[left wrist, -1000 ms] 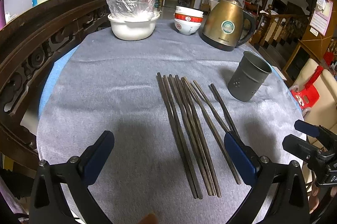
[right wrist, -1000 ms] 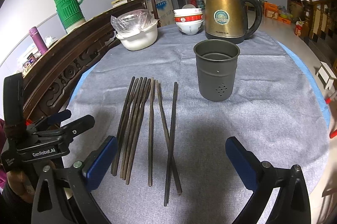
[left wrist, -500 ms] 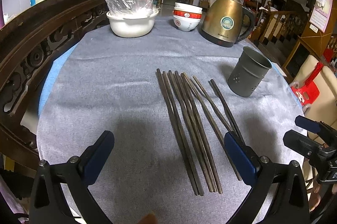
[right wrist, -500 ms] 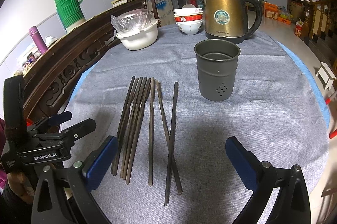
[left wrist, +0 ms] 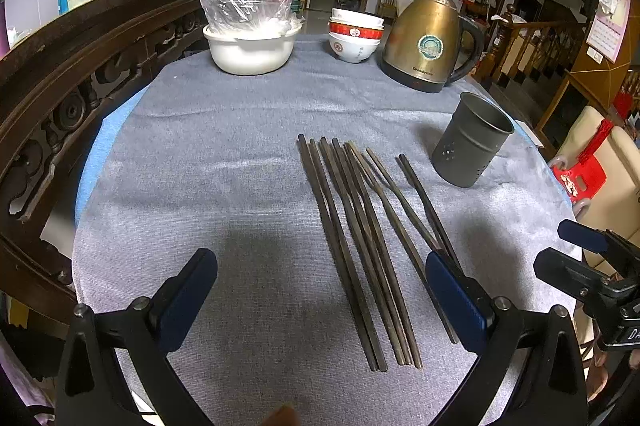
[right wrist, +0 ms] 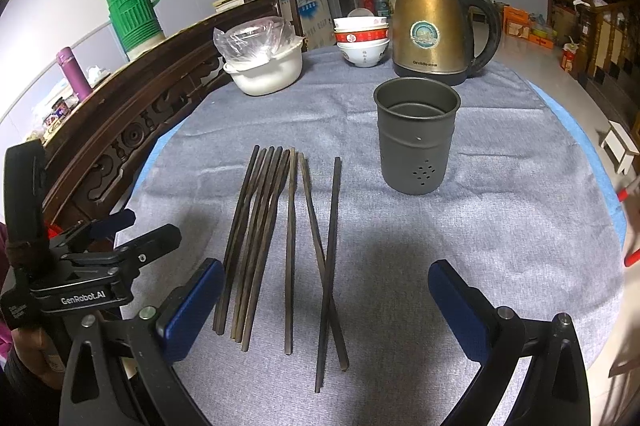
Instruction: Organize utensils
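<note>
Dark chopsticks [left wrist: 360, 246] are laid side by side on the grey cloth [left wrist: 200, 186] near the middle of the bench, with two on the right crossed near their near ends. A grey perforated metal cup [right wrist: 416, 136] is stood upright just right of them, empty, in front of a brass kettle [right wrist: 432, 26]. Both the left gripper [left wrist: 320, 302] and the right gripper [right wrist: 326, 310] are held released above the near edge, nothing being grasped.

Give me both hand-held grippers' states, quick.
Left hand-held gripper: open, holding nothing, above the chopsticks.
Right hand-held gripper: open, holding nothing.
</note>
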`<state>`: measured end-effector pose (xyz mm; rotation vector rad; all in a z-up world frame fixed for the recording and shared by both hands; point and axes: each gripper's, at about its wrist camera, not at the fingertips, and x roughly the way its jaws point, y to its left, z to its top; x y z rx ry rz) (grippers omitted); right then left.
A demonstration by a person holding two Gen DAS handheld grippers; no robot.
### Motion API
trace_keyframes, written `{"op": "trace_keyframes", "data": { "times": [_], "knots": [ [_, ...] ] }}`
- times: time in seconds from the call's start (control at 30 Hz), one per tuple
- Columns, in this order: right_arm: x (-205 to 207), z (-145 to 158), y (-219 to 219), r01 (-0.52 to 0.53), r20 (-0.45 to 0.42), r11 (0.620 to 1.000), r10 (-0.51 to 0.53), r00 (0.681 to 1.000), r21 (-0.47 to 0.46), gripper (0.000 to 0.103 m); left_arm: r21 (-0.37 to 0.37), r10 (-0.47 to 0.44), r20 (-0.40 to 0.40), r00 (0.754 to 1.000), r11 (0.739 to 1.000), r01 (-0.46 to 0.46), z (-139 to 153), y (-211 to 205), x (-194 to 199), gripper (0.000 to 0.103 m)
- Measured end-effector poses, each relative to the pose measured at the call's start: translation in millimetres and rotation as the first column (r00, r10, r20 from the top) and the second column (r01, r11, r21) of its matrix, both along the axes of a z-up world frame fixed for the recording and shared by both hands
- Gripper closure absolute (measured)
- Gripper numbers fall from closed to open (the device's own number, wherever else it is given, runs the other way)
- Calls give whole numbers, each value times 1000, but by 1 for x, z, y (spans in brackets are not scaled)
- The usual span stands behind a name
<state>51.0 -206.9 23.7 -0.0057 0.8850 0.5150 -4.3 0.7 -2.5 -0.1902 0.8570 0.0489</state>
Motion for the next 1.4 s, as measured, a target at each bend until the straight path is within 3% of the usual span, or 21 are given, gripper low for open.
{"op": "trace_keyframes", "data": {
  "times": [0.2, 0.37, 0.67, 0.73, 0.8, 0.9, 0.97, 1.07, 1.17, 1.4],
  "knots": [
    [2, 0, 2, -3, -3, 1000, 3, 1000, -10, 0, 3, -4, -2, 1000, 1000, 4, -1, 0, 0, 0],
    [10, -5, 4, -9, -26, 999, 8, 1000, -46, 0, -26, 20, -58, 998, 999, -21, -13, 12, 1, 0],
    [65, -38, 19, -31, -164, 996, 17, 986, -83, 1, -104, 55, -126, 991, 992, -68, -32, 33, 5, 0],
    [79, -44, 26, -34, -203, 997, 18, 979, -76, 9, -120, 64, -143, 988, 989, -81, -37, 38, 6, 0],
    [93, -53, 35, -33, -248, 996, 11, 969, -83, 30, -139, 66, -159, 985, 986, -89, -41, 43, 9, 0],
    [112, -67, 46, -31, -305, 994, -4, 952, -107, 53, -153, 70, -173, 983, 983, -97, -43, 50, 12, 0],
    [120, -75, 50, -26, -339, 993, -15, 941, -117, 61, -158, 71, -180, 981, 982, -100, -44, 52, 14, 0],
    [124, -79, 55, -35, -342, 990, -15, 940, -140, 66, -172, 69, -190, 979, 980, -102, -46, 55, 21, 0],
    [127, -80, 53, -45, -369, 989, -10, 929, -139, 92, -184, 52, -210, 976, 979, -92, -48, 51, 31, 0],
    [113, -83, 18, -37, -376, 987, -25, 926, -156, 93, -192, 22, -276, 961, 978, -78, -44, 43, 63, 0]
  ]
}}
